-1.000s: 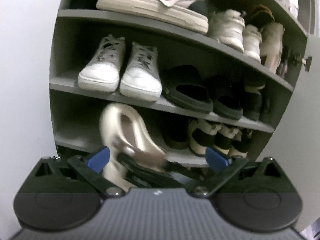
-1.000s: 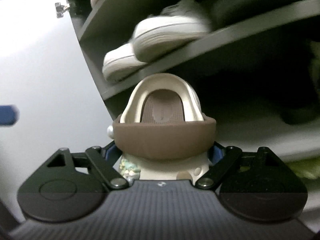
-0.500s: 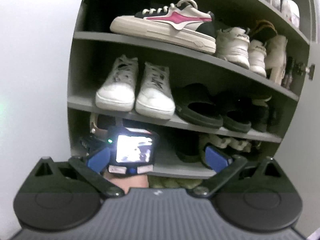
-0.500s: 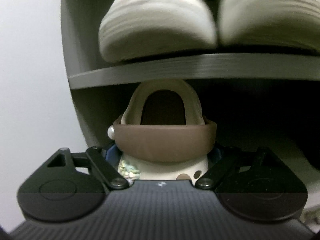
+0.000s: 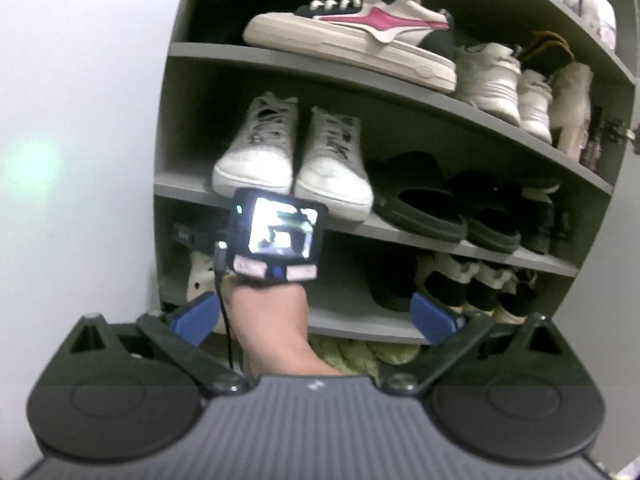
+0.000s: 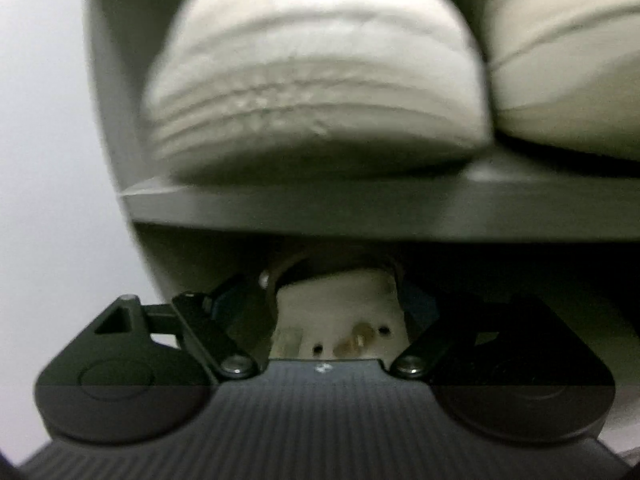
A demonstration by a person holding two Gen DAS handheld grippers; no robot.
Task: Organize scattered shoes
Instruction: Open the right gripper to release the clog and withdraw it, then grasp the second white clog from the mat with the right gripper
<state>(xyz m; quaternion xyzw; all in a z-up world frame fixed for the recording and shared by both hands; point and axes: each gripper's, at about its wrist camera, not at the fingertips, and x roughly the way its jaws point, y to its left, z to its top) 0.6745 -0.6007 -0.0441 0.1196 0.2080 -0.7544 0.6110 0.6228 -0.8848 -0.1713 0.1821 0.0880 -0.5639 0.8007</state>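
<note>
At the left end of the grey shoe rack, under the shelf that carries a pair of white sneakers, the right gripper reaches into the lower compartment with a cream clog between its fingers; the jaws stand wide and are closing a little, both pads against the clog's sides, so it is held. The clog sits just inside the shelf mouth, close to the rack's left wall, its top close under the front edge of the shelf board, with little room above it. In the right wrist view the toes of the white sneakers overhang that edge slightly. From the left wrist view the person's forearm runs into the same compartment, and the lit screen of the right gripper's camera sits in front of the shelf edge. To the right of the clog the compartment is dark and open up to a black shoe and black-and-white sandals farther along. The left gripper hangs back outside the rack with its blue-padded jaws spread wide and nothing between them but the forearm beyond. Black slides fill the middle shelf beside the sneakers, and a pink-striped sneaker lies on the shelf above, jutting past its edge.
</note>
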